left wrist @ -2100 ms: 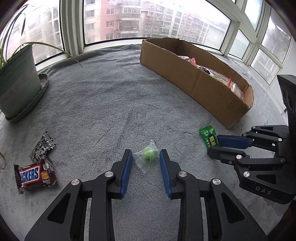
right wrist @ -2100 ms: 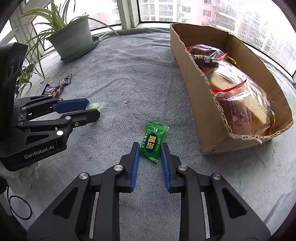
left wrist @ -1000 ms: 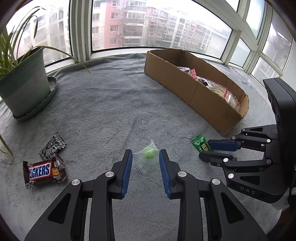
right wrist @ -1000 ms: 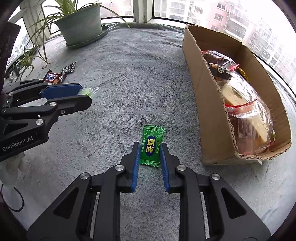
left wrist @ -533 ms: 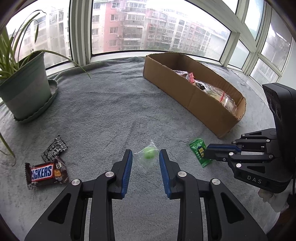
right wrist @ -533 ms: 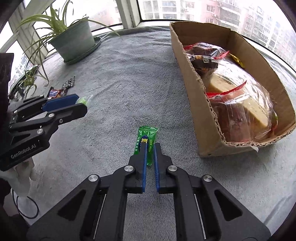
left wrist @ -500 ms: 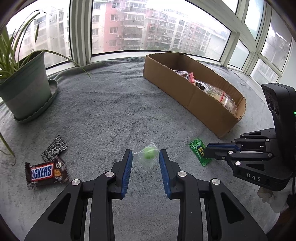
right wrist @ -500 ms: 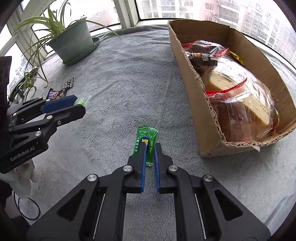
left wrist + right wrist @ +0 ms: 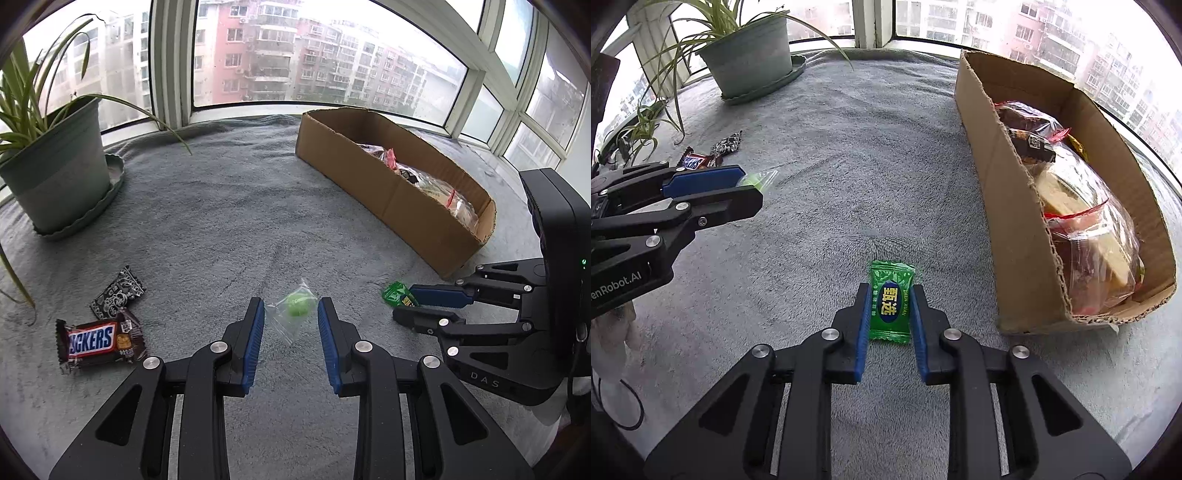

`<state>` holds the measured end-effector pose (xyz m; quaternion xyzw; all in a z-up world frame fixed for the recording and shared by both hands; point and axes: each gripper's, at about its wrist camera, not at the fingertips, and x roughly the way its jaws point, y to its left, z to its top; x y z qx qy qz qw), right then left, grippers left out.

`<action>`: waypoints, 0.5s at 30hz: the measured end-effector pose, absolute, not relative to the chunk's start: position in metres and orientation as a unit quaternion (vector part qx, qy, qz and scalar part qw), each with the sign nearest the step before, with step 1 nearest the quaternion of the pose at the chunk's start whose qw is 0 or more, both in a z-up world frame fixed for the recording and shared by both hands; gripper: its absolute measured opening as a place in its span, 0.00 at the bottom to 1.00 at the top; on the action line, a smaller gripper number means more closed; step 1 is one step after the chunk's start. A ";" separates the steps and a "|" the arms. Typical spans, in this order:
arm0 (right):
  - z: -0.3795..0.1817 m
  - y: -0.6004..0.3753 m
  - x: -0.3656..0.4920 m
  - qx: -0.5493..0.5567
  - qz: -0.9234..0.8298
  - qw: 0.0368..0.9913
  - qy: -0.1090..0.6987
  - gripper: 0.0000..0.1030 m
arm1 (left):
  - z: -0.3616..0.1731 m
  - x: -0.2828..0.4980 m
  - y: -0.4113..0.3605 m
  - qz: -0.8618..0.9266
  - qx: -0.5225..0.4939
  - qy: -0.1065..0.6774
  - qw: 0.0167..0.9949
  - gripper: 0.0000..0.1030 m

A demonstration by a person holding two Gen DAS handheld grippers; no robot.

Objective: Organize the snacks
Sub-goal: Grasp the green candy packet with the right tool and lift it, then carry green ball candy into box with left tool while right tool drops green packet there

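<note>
A clear little bag with a round green candy (image 9: 297, 308) hangs between the blue pads of my left gripper (image 9: 290, 314), which is shut on it; in the right wrist view its tip (image 9: 761, 178) pokes past the left gripper (image 9: 753, 190). A green candy packet (image 9: 890, 302) lies flat between the pads of my right gripper (image 9: 889, 295). The jaws are closing, and the pads touch its long edges. In the left wrist view that packet (image 9: 395, 293) sticks out of the right gripper (image 9: 406, 304). The cardboard box (image 9: 1015, 206) with bagged snacks stands just right of it.
A Snickers bar (image 9: 98, 341) and a black patterned packet (image 9: 118, 291) lie on the grey towel (image 9: 221, 221) at the left. A potted plant (image 9: 55, 177) stands at the far left by the window. The box (image 9: 406, 206) runs along the right.
Half a second ago the right jaws stood almost together over the packet's near end; now they stand wider along its sides. The left gripper and its candy bag have not moved.
</note>
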<state>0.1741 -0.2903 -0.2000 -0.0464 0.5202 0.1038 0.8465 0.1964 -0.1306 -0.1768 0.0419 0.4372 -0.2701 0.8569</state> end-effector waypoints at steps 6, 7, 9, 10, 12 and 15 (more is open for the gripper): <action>-0.177 -0.308 0.168 -0.001 0.114 0.857 0.502 0.19 | -0.168 0.196 -0.134 -0.273 0.043 0.428 0.861 0.27; -0.172 -0.310 0.167 0.003 0.115 0.860 0.498 0.19 | -0.165 0.195 -0.135 -0.275 0.044 0.425 0.861 0.27; -0.161 -0.315 0.166 0.009 0.118 0.865 0.487 0.19 | -0.158 0.195 -0.139 -0.277 0.048 0.418 0.864 0.27; -0.156 -0.317 0.166 0.012 0.120 0.868 0.482 0.19 | -0.154 0.196 -0.141 -0.279 0.049 0.414 0.865 0.27; -0.144 -0.322 0.168 0.016 0.121 0.874 0.471 0.19 | -0.147 0.197 -0.146 -0.283 0.054 0.406 0.868 0.27; -0.127 -0.331 0.171 0.020 0.118 0.883 0.453 0.19 | -0.135 0.202 -0.153 -0.285 0.058 0.394 0.872 0.27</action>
